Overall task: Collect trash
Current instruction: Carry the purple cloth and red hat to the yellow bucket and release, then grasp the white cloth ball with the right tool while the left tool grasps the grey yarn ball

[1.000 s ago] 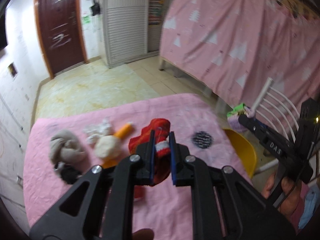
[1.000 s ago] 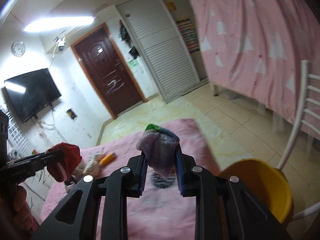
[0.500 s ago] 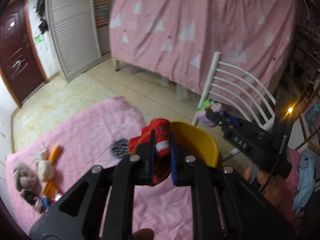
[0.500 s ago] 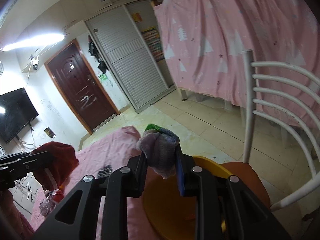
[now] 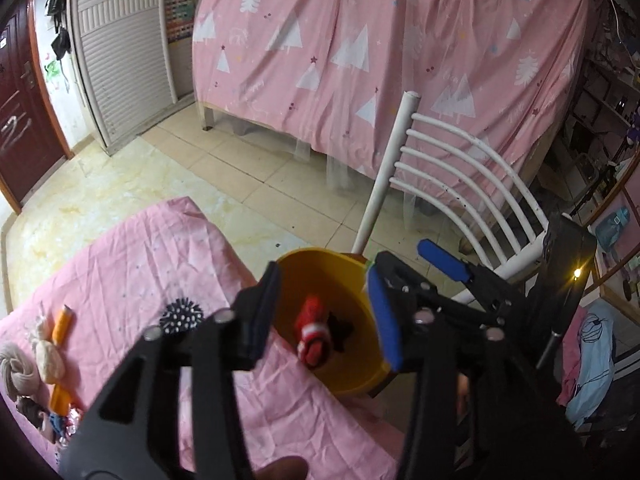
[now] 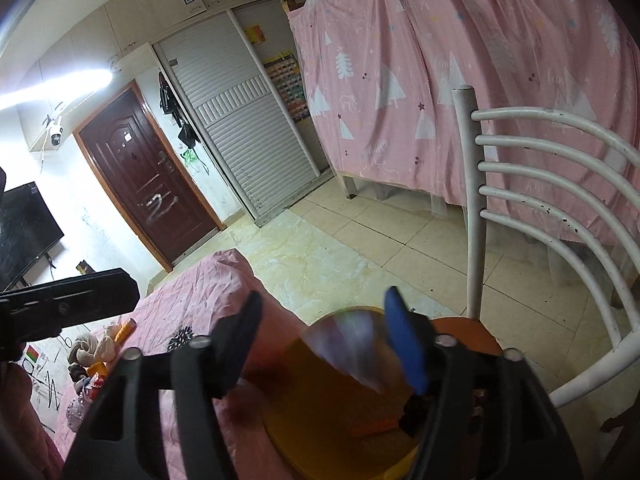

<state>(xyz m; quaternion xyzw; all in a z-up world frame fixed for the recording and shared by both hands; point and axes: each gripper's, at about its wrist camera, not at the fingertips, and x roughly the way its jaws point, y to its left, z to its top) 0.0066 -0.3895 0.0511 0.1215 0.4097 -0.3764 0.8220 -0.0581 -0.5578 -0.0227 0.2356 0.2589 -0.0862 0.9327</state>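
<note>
Both grippers hang over the yellow bucket [image 5: 344, 376], jaws just opened. Left gripper [image 5: 324, 312] is released; the red sock [image 5: 314, 336] lies inside the bucket. Right gripper [image 6: 332, 344] is spread too, a purple cloth [image 6: 352, 348] blurred between its fingers, seemingly falling.

Risk: the cloth may catch the rim and slip outside, since the bucket sits at the chair's [image 5: 460, 168] seat edge.

Beside the bucket, a pink-covered table [image 5: 140, 264] carries more trash: spiky ball [image 5: 182, 316], orange tube [image 5: 62, 324]. Tiled floor beyond.

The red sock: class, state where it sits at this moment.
In the left wrist view the red sock lies inside the yellow bucket, beside a dark item, just off the right edge of the pink-covered table, in front of the white chair.
</note>
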